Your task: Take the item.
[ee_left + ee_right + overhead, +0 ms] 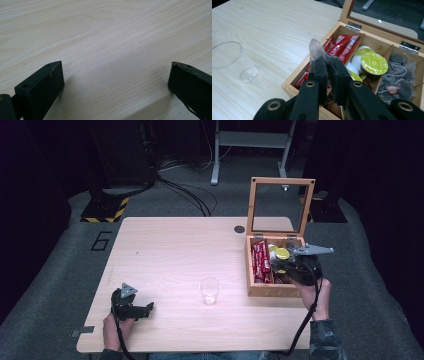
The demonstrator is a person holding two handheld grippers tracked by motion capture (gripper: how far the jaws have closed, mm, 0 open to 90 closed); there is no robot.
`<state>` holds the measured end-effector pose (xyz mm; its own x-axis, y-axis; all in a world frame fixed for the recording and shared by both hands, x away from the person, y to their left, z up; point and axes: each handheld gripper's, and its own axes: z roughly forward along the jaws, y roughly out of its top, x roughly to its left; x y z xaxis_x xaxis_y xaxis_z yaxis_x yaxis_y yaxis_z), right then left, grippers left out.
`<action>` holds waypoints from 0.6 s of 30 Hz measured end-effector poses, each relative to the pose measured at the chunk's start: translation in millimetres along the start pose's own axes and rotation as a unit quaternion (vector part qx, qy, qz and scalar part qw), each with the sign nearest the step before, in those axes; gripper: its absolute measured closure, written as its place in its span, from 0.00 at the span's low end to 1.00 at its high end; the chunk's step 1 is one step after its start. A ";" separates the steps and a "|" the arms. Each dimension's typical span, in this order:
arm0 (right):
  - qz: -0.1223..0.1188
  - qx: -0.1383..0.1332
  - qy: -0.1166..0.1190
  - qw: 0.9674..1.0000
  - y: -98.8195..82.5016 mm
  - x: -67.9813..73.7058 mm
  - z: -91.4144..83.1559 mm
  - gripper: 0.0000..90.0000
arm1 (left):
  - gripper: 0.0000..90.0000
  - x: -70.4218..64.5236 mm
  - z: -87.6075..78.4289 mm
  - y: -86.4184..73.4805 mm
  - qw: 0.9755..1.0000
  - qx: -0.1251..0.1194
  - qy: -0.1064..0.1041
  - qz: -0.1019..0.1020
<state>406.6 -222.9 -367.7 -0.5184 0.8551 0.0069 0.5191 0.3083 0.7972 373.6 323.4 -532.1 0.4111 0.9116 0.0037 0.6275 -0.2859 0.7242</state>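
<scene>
- The left gripper (148, 308) rests on the near left part of the desk (170, 250), held by the person's left hand (117, 327). In the left gripper view its two black jaws stand wide apart, with only bare wood grain between them; it holds nothing.
- A clear plastic cup (209, 290) stands upright on the desk between the two grippers, well apart from the left one and nearer to the box.
- The right gripper (327, 65) is held by the right hand (318, 296) above the near part of the wooden box (263, 290). Its jaws are closed on a small clear sachet (315, 50); the top of the sachet sticks up above the fingertips.
- Just beyond the right gripper, in the left compartment of the box, lie red packets (342, 45). To the right of them are capsules with yellow-green lids (374, 63), and farther right tea bags in clear wrappers (398, 77).
- Behind all this the glass lid (280, 205) of the box stands upright on its hinges.
</scene>
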 end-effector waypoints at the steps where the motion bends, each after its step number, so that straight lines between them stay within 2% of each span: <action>1: 0.000 0.000 0.000 1.000 0.0 0.0 0.0 0.94 | 0.00 0.0 0.0 0.0 1.000 0.000 0.000 0.000; 12: -0.019 0.001 0.029 0.999 9.4 21.4 7.5 0.94 | 0.00 -0.1 -0.1 0.0 1.000 0.001 0.000 0.000; 13: -0.024 0.004 0.031 0.999 10.7 28.0 10.4 0.94 | 0.00 0.0 -0.2 0.0 1.000 0.001 0.000 0.000; 18: -0.037 0.000 0.046 0.998 15.9 40.9 14.7 0.94 | 0.00 -0.1 -0.1 0.1 1.000 0.001 0.000 0.000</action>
<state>403.7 -176.8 -363.6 -0.6161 0.7877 0.0039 0.4774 0.3694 0.7973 373.6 323.3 -532.0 0.4107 0.9118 0.0035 0.6284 -0.2859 0.7234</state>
